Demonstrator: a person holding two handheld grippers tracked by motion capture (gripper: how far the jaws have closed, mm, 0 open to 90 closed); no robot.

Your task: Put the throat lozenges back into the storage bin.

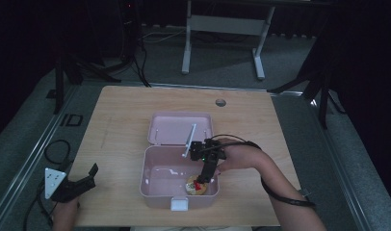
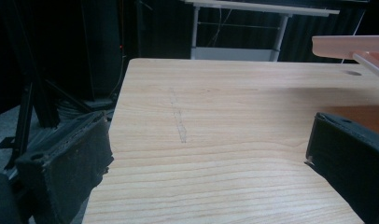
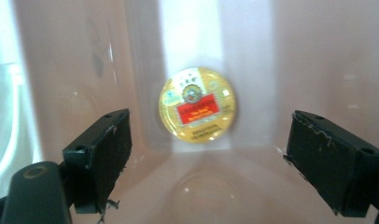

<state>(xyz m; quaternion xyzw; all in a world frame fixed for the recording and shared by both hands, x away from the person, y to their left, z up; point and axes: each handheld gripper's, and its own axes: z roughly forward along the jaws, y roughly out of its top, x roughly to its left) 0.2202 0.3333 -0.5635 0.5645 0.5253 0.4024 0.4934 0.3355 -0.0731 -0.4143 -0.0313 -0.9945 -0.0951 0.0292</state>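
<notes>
Right gripper (image 3: 206, 154) reaches down into the pink box (image 1: 150, 190), jaws spread wide and nothing between them. The round gold tin (image 3: 197, 104) lies flat on the box floor near its front right corner, label face up; being round, it has no long axis. Advice: lower squarely, straddle the tin's rim, close evenly. Left gripper (image 2: 206, 158) rests spread at the table's (image 1: 121, 110) front left corner, empty

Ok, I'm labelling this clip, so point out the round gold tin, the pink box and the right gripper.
Round gold tin (image 3: 197, 104), right gripper view, on its red label.
Pink box (image 1: 179, 203), high view, on the white latch at its near wall.
Right gripper (image 1: 200, 182), high view, between its fingertips above the tin.
</notes>
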